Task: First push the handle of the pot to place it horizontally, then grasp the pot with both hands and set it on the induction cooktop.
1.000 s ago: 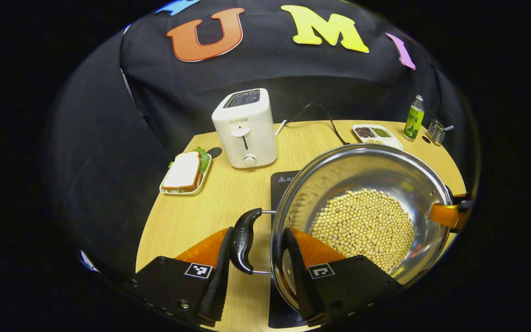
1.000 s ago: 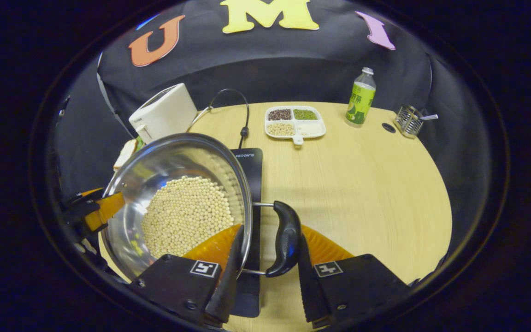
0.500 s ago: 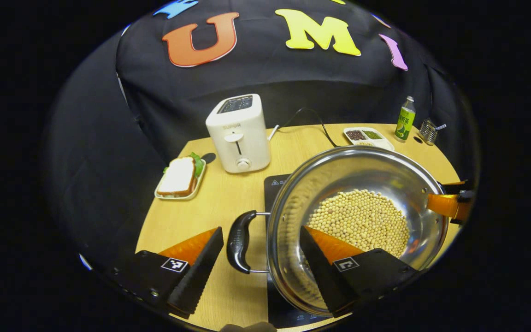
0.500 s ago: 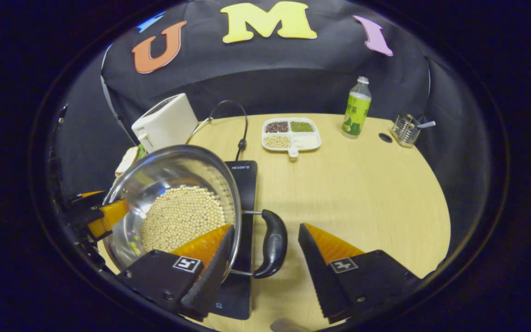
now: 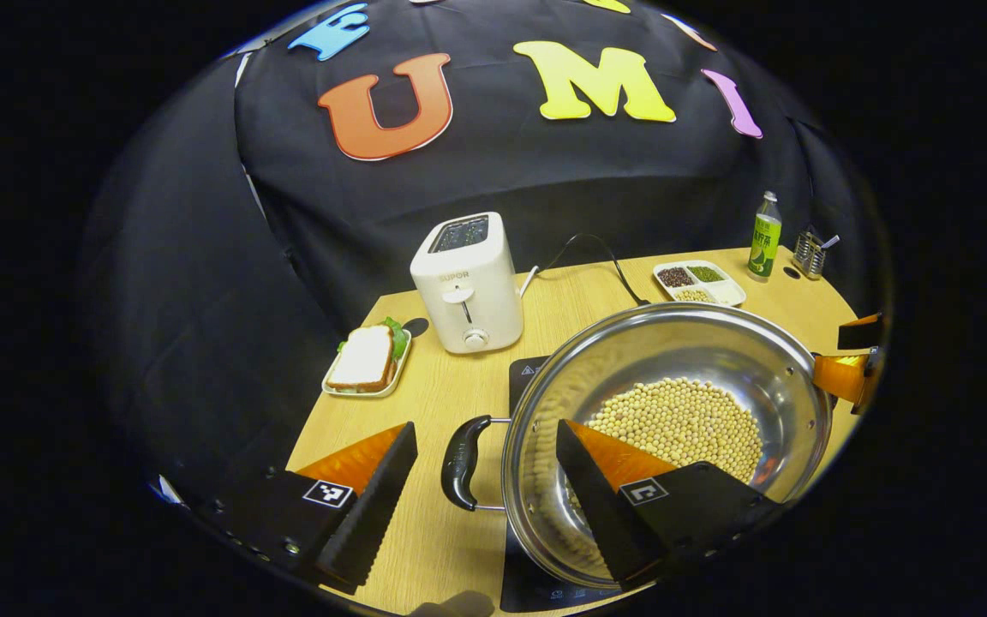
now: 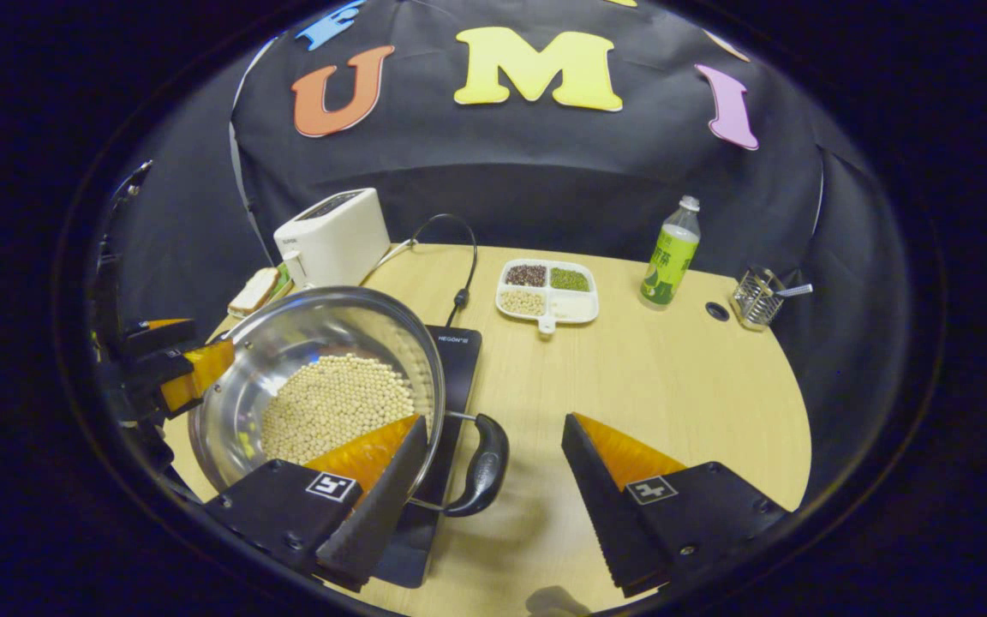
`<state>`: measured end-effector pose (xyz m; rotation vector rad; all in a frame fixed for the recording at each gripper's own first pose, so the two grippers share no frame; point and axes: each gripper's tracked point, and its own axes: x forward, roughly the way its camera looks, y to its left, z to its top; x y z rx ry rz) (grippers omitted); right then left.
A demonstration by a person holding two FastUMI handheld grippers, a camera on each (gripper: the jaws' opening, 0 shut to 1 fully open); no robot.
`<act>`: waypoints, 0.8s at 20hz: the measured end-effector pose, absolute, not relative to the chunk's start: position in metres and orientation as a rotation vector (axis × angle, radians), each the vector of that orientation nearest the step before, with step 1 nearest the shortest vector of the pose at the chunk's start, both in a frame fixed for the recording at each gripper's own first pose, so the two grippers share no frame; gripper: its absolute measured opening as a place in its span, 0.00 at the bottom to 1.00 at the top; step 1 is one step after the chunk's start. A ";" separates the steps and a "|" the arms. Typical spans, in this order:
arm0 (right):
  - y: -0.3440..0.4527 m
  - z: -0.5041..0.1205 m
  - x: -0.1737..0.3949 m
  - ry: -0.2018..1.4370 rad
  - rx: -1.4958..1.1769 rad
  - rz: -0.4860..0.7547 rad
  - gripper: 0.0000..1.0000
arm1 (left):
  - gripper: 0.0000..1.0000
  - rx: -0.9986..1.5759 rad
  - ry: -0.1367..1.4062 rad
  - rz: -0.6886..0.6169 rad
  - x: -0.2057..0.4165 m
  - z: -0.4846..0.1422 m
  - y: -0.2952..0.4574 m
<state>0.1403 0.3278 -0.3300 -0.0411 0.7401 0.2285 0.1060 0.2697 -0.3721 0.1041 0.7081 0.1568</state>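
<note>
Now, left to right across the bench (image 6: 673, 368) we go, line by line.

Sandwich: we see it on a small tray (image 5: 367, 360) at the far left of the left gripper view, just beside the white toaster (image 5: 467, 283).

Left claw: the left claw (image 5: 485, 484) stands wide open, gripping nothing. One finger sits left of the pot's near handle, the other reaches over the pot's rim. We also catch it at the left edge of the right gripper view (image 6: 172, 370), jaws apart, by the pot's far side.

Left handle: black loop (image 5: 462, 461), lying flat, between the spread fingers and touched by neither.

Pot: the steel pot (image 5: 673, 338), with a layer of pale beans (image 5: 682, 424) in its bottom, sits on the black induction cooktop (image 6: 457, 351), upright.

Cooktop cord: a black cable (image 6: 462, 257) runs back from the cooktop past the toaster.

Right handle: black loop (image 6: 482, 467), also flat, sticking out over the cooktop's edge.

Right claw: the right claw (image 6: 489, 476) is wide open too, empty, fingers straddling that handle without contact.

Divided dish: white dish (image 6: 548, 290) with dark, green and pale grains in separate compartments, behind the cooktop.

Bottle: green bottle (image 6: 669, 253), upright, right of the dish.

Wire holder: small metal holder (image 6: 757, 298) at the far right.
</note>
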 end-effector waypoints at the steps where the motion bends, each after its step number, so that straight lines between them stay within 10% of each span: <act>1: 0.325 -0.322 0.139 0.724 -0.046 0.239 0.99 | 0.97 0.100 0.697 0.163 0.104 -0.364 0.268; 16: 0.136 -0.101 0.048 0.236 -0.047 0.275 0.99 | 0.96 0.040 0.202 0.222 0.012 -0.089 0.091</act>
